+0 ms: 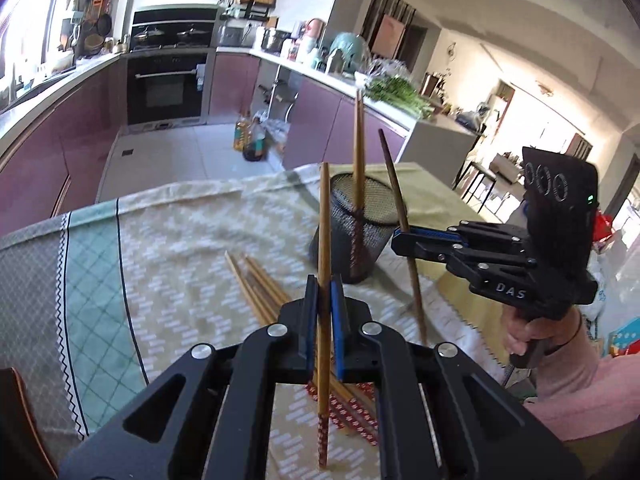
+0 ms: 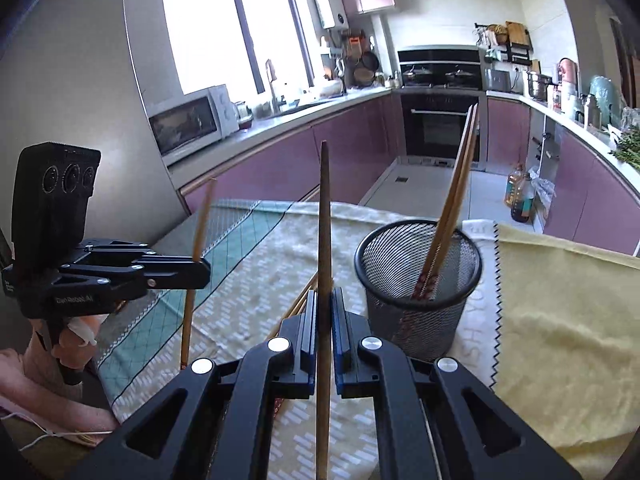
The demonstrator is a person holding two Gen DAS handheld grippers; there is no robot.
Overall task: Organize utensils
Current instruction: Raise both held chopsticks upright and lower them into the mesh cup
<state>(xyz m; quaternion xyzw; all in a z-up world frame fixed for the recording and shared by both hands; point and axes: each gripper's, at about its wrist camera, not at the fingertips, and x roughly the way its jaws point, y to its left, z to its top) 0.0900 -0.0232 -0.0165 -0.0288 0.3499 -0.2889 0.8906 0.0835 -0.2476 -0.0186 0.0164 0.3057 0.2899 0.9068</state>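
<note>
Wooden chopsticks, light, stiff and slick: left claw (image 1: 324,312) clamps one chopstick (image 1: 325,240) mid-shaft, right claw (image 2: 324,332) another (image 2: 324,232), both upright beside the mesh holder (image 2: 416,276); a mid-shaft grip likely limits swing.

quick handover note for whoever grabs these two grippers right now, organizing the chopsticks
Left gripper: shut on a light chopstick, held upright above the cloth.
Right gripper: shut on a darker chopstick, also upright.
Mesh cup: stands on the table, with two chopsticks already leaning inside.
Loose pile: several chopsticks lying on the cloth beside the cup.
Done: two in the cup, two picked up.
Left: drop both held sticks into the cup, then collect the pile.
</note>
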